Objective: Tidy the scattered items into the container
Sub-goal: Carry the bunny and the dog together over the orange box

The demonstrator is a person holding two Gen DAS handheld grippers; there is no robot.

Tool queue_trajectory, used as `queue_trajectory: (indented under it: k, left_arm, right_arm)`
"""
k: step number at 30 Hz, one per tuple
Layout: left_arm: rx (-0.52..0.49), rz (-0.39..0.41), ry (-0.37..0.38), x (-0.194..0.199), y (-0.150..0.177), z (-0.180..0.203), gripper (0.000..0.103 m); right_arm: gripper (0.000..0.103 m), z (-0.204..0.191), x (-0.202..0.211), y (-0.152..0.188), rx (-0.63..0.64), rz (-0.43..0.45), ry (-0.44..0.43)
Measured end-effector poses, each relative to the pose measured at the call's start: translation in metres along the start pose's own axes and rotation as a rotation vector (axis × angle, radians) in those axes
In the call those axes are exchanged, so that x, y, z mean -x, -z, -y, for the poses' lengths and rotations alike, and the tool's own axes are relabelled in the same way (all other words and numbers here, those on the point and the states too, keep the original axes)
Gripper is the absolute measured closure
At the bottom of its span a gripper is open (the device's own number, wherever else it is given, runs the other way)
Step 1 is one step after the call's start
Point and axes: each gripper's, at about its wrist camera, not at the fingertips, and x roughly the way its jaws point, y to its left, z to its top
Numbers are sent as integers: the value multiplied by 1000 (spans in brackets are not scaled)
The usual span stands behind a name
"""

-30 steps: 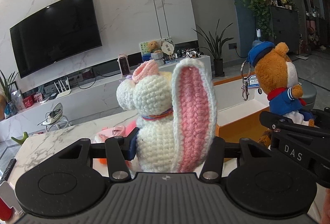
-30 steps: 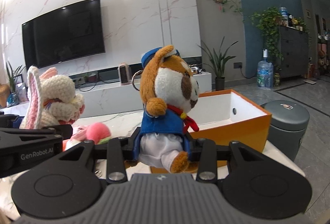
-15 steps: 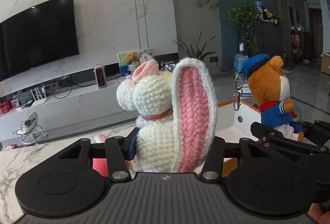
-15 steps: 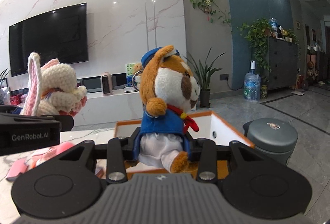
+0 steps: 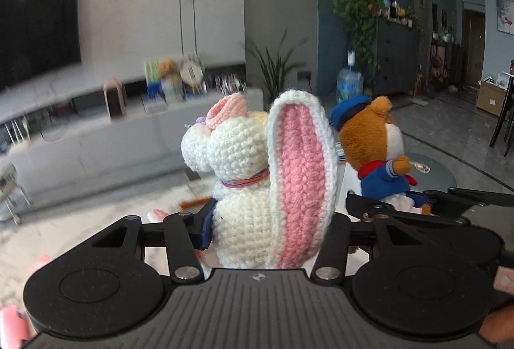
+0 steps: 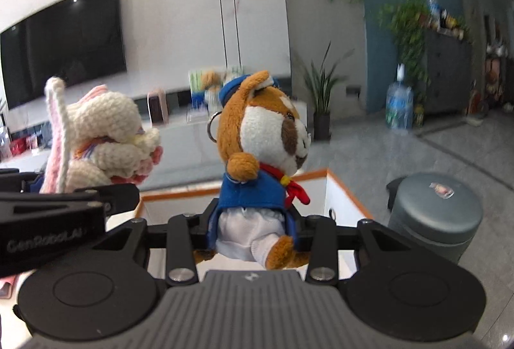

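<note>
My left gripper (image 5: 266, 220) is shut on a white crocheted rabbit (image 5: 244, 175) with a pink-lined ear and holds it in the air. My right gripper (image 6: 252, 223) is shut on a brown plush bear (image 6: 260, 140) in a blue sailor jacket and blue cap. The bear also shows in the left wrist view (image 5: 376, 150), and the rabbit in the right wrist view (image 6: 106, 137), so the two grippers are side by side. The orange box with white inside (image 6: 340, 198) lies just below and beyond the bear.
A grey round bin (image 6: 433, 214) stands on the floor right of the box. The marble table top (image 5: 80, 220) lies below the left gripper, with a pink item (image 5: 13, 323) at its near left edge. A TV wall and low cabinet are far behind.
Both grippers have swung to the right with their toys still held. The box now sits right under the bear, and the background is motion-blurred.
</note>
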Motion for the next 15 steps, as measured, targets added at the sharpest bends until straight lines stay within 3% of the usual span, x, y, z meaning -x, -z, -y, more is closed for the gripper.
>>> queue_trajectory:
  k: [5,15]
  left_arm:
    - [-23,-140,9,-45,-1,-1,45]
    - [-61,-307,-38,-91,10,7,44]
  right_arm:
    - [61,17,-53,-5,-4,-134,-23]
    - [63,34,-86,16,-55,-238,-89]
